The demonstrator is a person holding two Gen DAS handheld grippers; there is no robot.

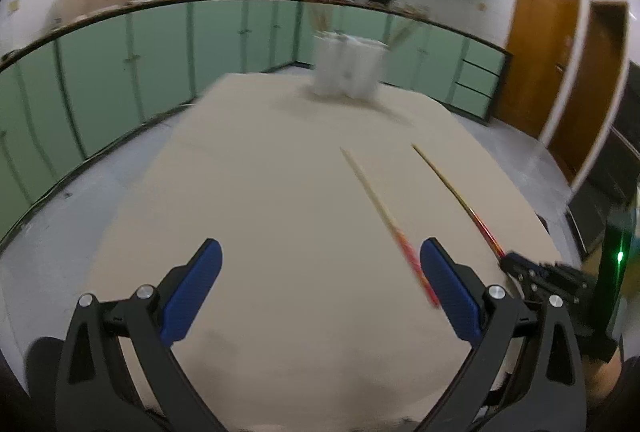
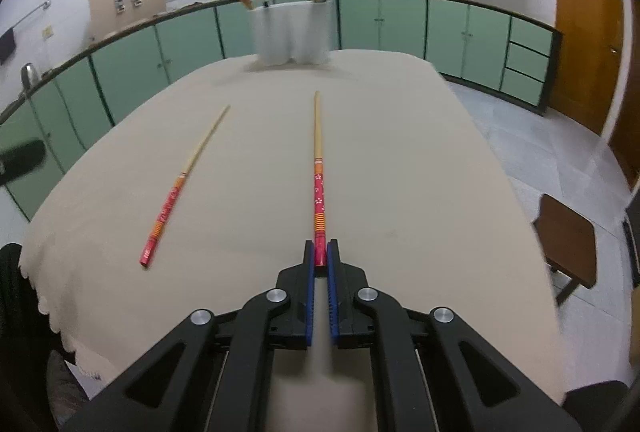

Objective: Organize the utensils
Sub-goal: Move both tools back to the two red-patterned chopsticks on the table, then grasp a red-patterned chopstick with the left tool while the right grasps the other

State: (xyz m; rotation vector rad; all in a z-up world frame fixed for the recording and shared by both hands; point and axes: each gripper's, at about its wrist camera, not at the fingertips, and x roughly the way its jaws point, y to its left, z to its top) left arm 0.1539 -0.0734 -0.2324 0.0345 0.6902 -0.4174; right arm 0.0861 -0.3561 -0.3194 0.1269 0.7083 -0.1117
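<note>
Centrally, my right gripper (image 2: 321, 259) has its jaws clenched on the red end of a red-and-wood patterned chopstick (image 2: 318, 168) over the beige cloth-covered counter (image 2: 400, 160); my left gripper (image 1: 320, 296) hovers released beside the second matching chopstick (image 1: 384, 216).

Bare cloth (image 2: 400, 152) between chopsticks (image 2: 172, 198) and (blurred, probably) holder (image 2: 292, 32).

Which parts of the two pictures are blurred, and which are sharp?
Left wrist view: the white holder and the loose chopstick are smeared by motion blur, while the open left claw is sharp. Right wrist view: the held chopstick and right claw are crisp; only the holder looks soft.
</note>
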